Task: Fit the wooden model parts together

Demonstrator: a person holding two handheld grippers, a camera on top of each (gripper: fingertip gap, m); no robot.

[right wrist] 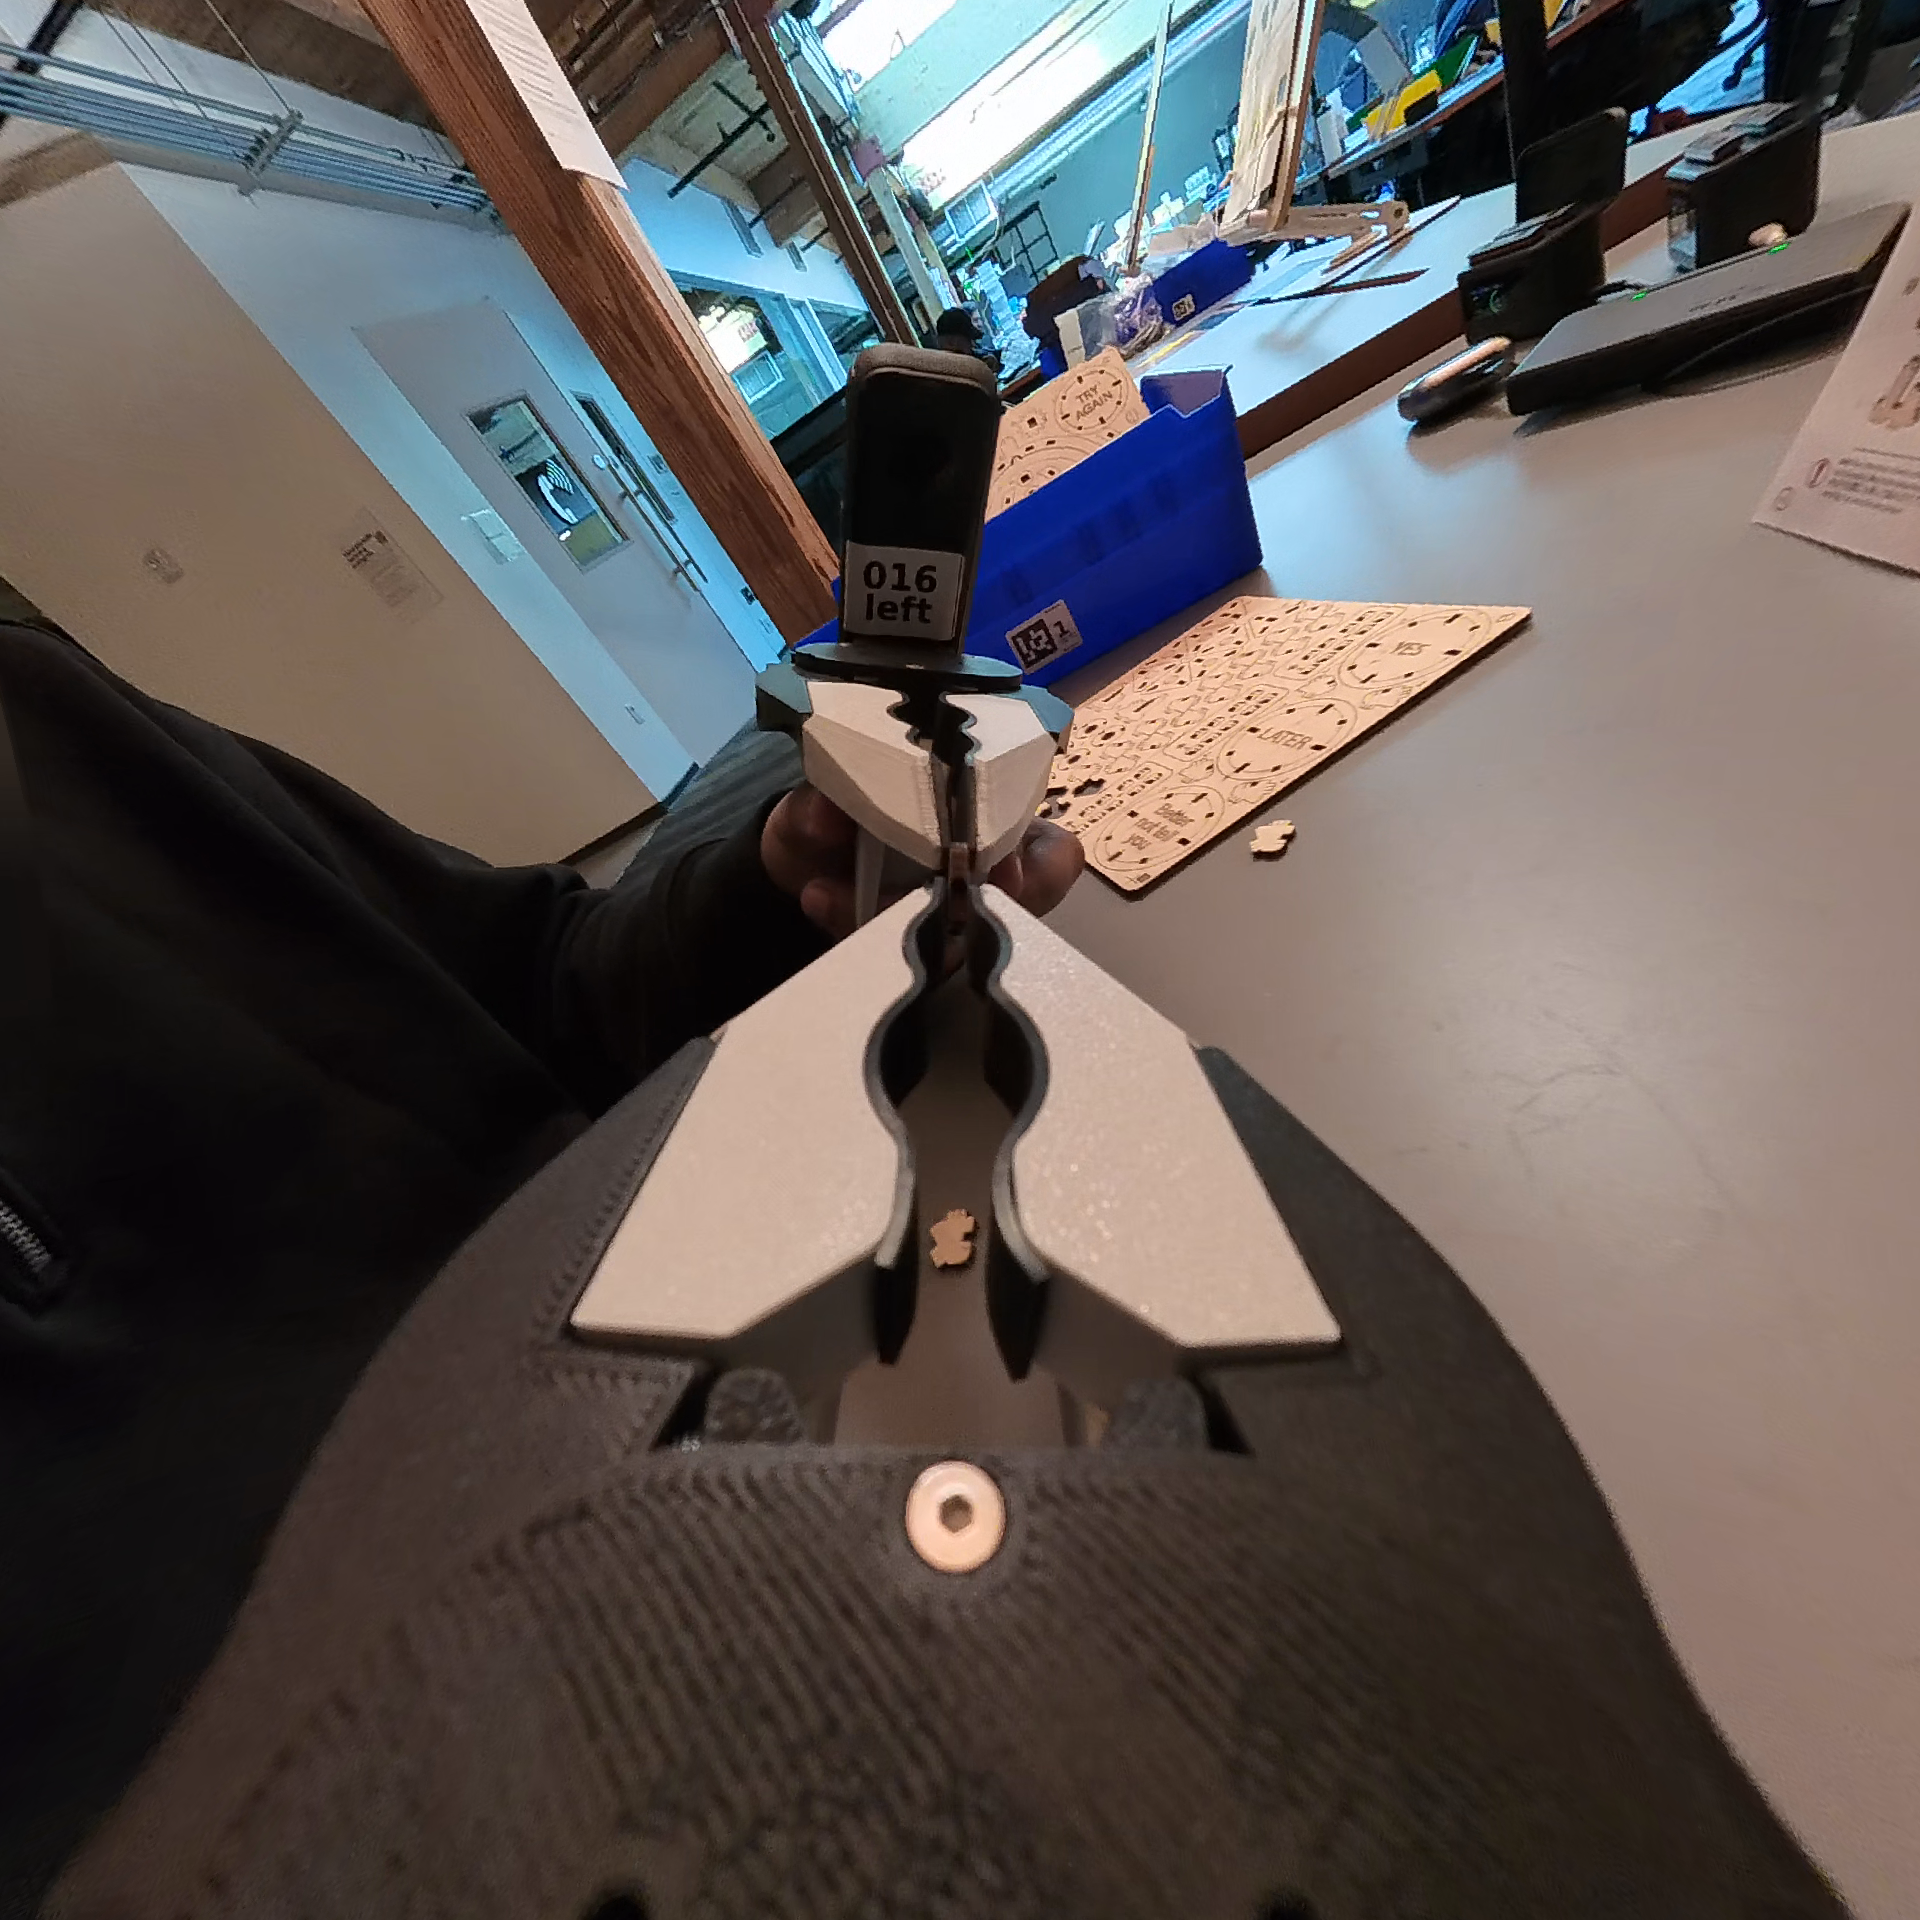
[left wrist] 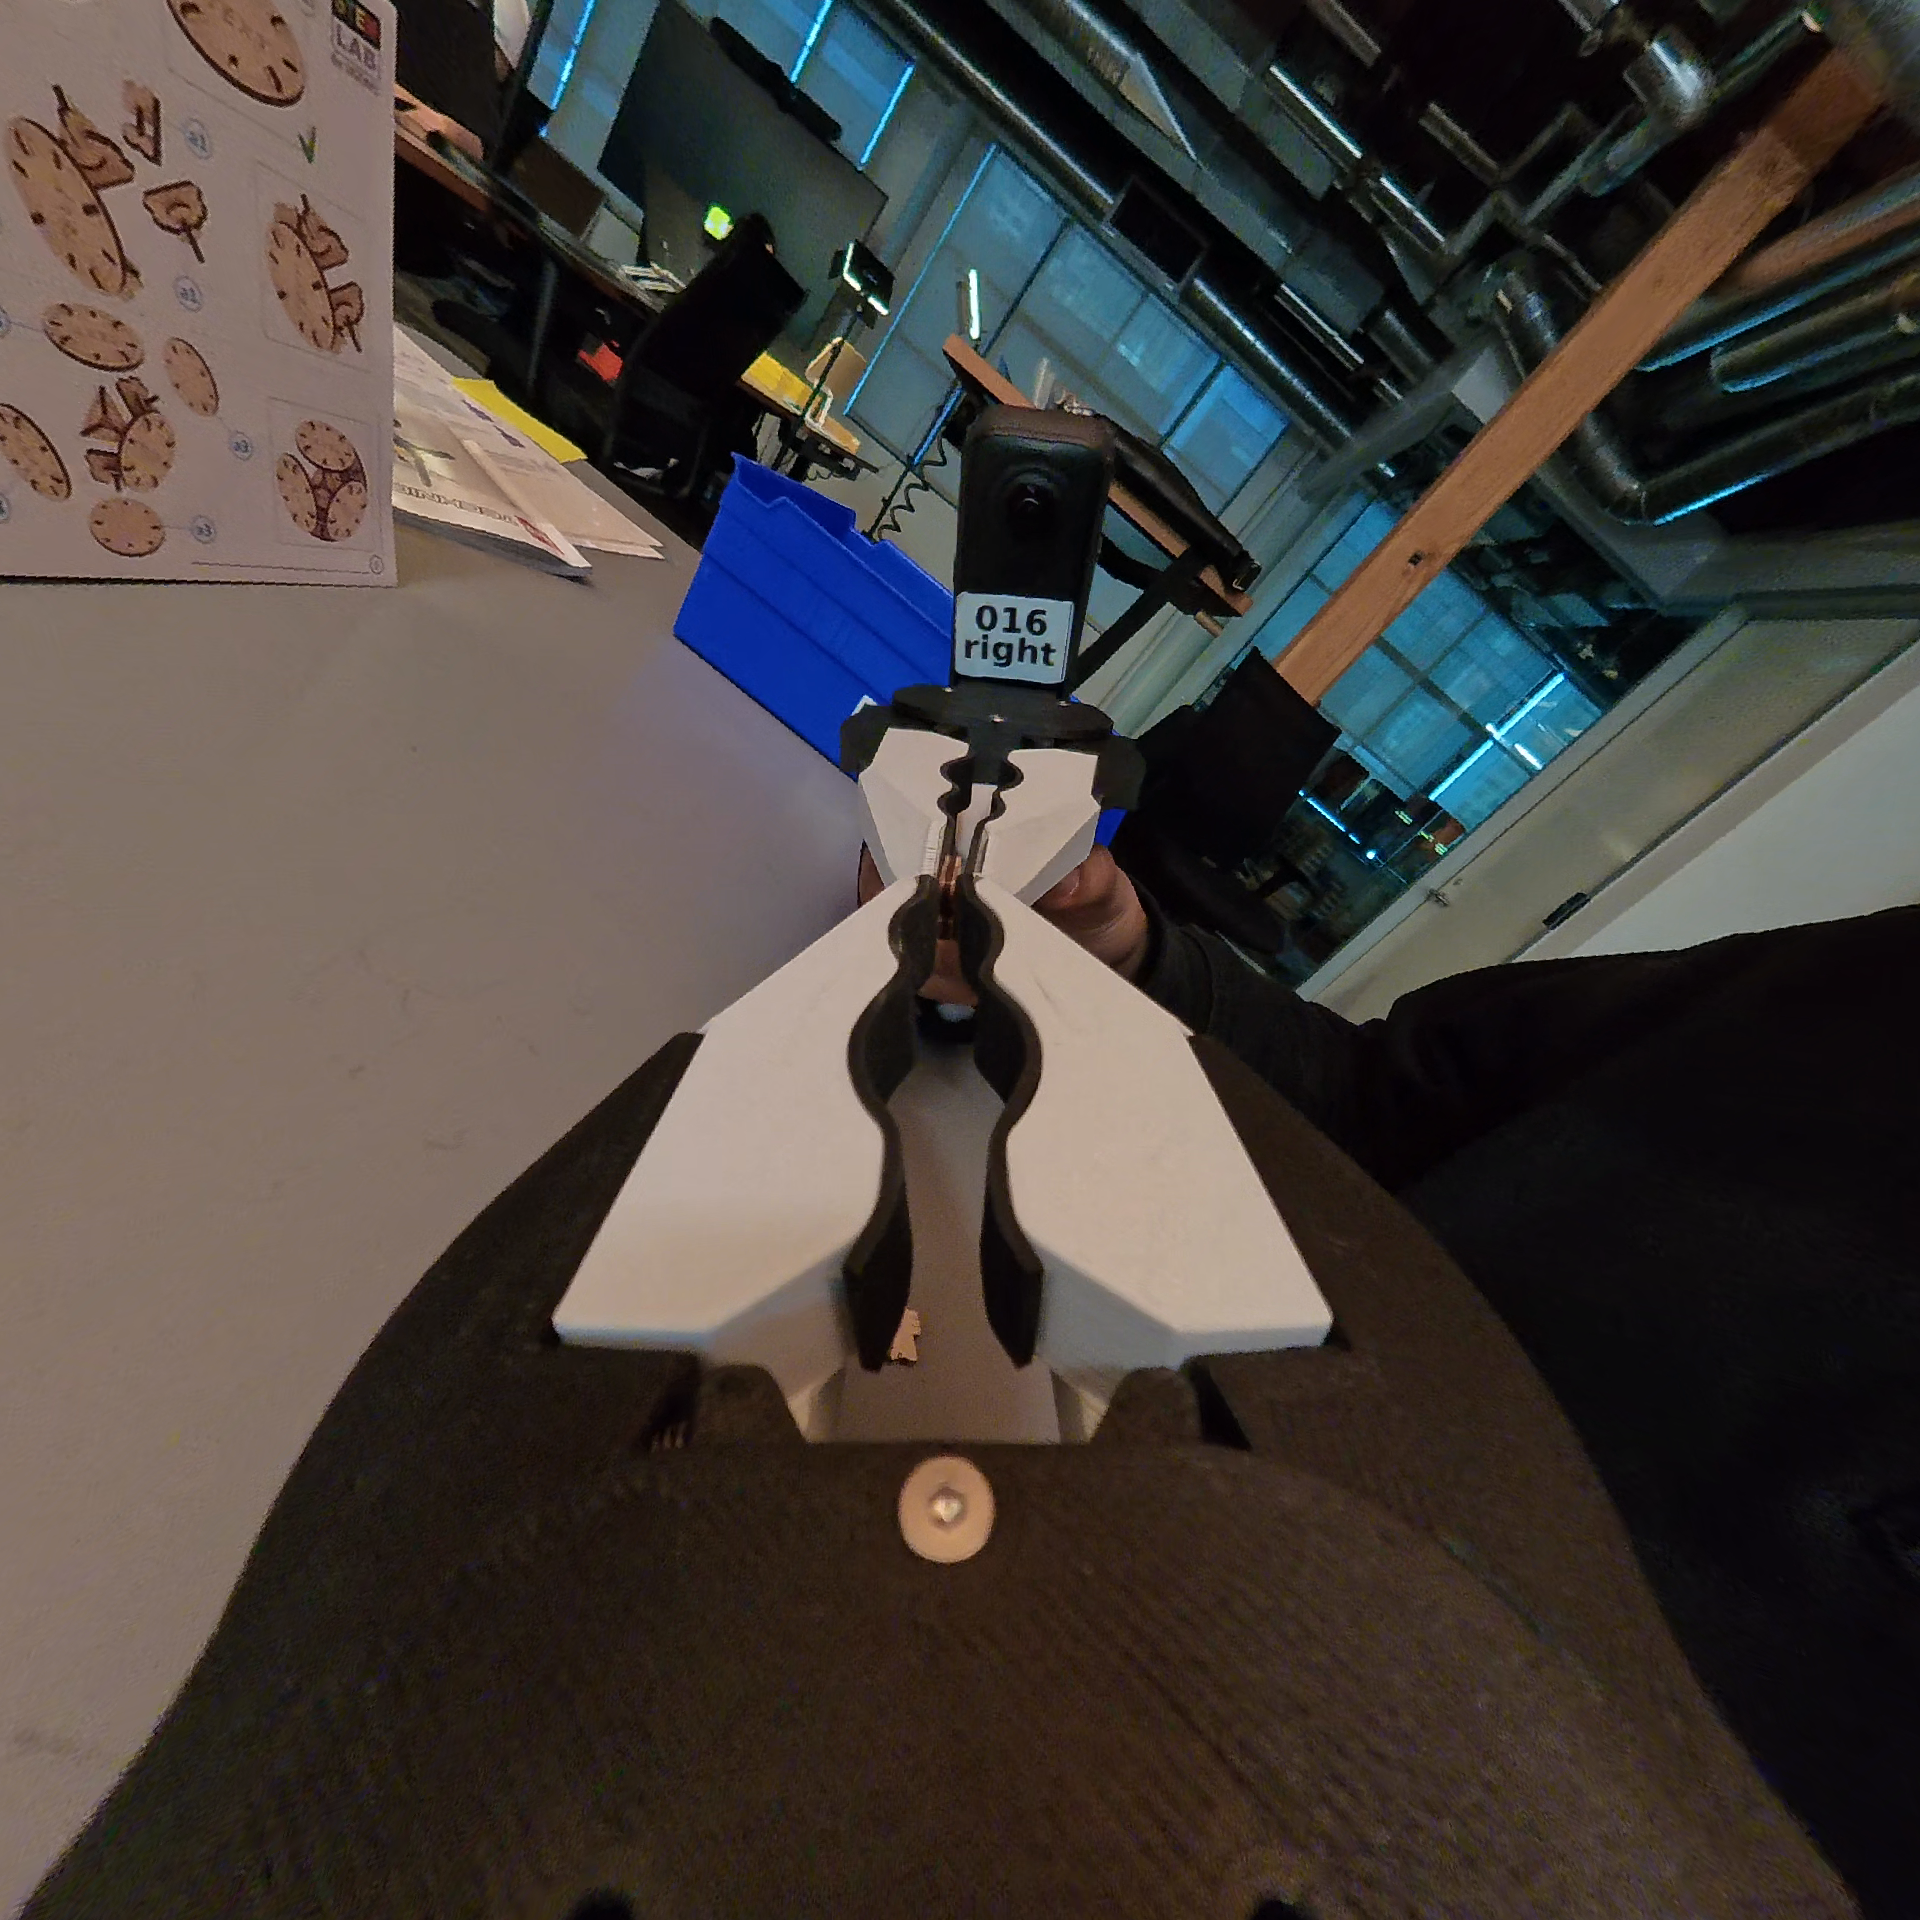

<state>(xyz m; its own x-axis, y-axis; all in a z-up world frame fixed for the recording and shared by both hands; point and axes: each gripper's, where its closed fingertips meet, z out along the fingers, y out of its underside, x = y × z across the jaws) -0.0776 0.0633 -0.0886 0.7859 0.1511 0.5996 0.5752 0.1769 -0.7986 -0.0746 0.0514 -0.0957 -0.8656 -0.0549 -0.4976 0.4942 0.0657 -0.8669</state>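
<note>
My two grippers meet tip to tip above the grey table (left wrist: 312, 935). In the left wrist view my left gripper (left wrist: 943, 902) is shut on a thin wooden part (left wrist: 947, 898) seen edge-on. The right gripper (left wrist: 958, 860) faces it, shut on wood at its tips. In the right wrist view my right gripper (right wrist: 952, 912) is shut on a thin wooden part (right wrist: 957, 864), which reaches into the shut tips of the left gripper (right wrist: 950, 831). I cannot tell whether this is one part or two joined.
A laser-cut wooden sheet (right wrist: 1299, 717) lies beyond the grippers, beside a blue bin (right wrist: 1122, 540). Loose wooden bits lie on the table (right wrist: 951, 1242), (right wrist: 1273, 836). An instruction sheet (left wrist: 187, 291) stands at the left. Dark devices (right wrist: 1683, 301) sit far right. Less than 4 cm separates the two grippers' tips.
</note>
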